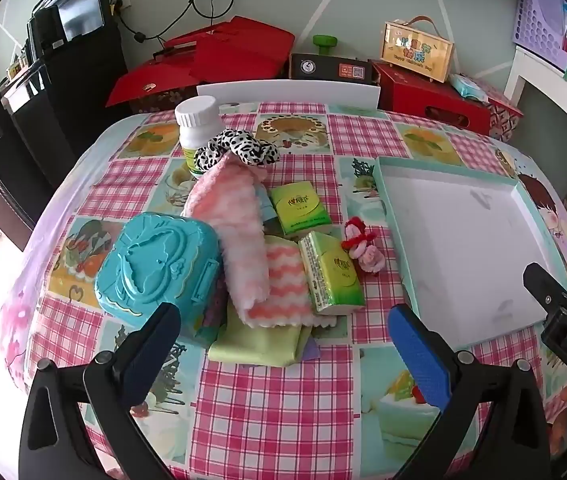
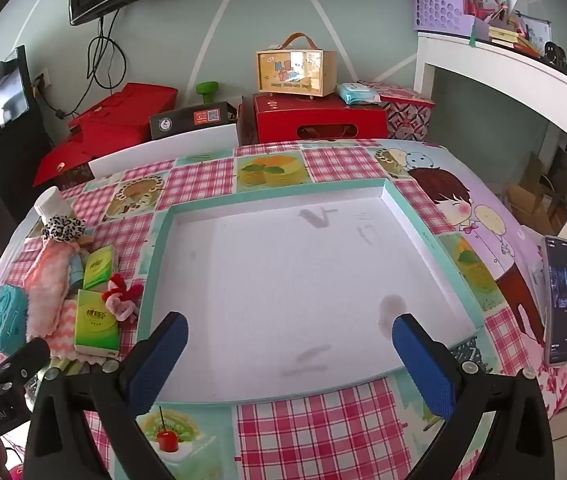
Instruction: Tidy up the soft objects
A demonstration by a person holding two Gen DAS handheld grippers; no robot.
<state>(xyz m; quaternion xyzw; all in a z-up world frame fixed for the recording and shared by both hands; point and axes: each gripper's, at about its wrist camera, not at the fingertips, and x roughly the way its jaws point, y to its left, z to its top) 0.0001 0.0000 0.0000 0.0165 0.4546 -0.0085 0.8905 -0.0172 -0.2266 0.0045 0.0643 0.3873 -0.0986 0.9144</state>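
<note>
Left tongs (image 1: 283, 340) spread wide, holding nothing, hovering above the near edge of the desk (image 1: 275, 420). Just beyond the fingertips, a pile of soft things left of the desk's middle. Pink-and-white fuzzy cloth (image 1: 231, 236) draped lengthwise from the far side of the pile toward the near edge, leaning slightly left at its far end. Under its near end, a folded pink zigzag cloth (image 1: 285, 284), and beneath that a pale green cloth (image 1: 255, 344) lying flat, closest to the left tongs. Black-and-white spotted scrunchie (image 1: 237, 148) at the far end of the pile, touching a white bottle (image 1: 197, 128). Two green tissue packs (image 1: 331, 272) side by side (long axes running roughly near-to-far), the nearer one touching the zigzag cloth. Small red-and-pink plush toy (image 1: 361, 246) between the packs and the tray. Teal plastic case (image 1: 155, 268) at the pile's left, just past the left finger.

Right tongs (image 2: 289, 354) also fully apart and empty, hanging over the near rim of the shallow white tray (image 2: 159, 240), which sits toward the desk's right side with nothing in it. Phone (image 2: 561, 300) propped at the right edge.
</note>
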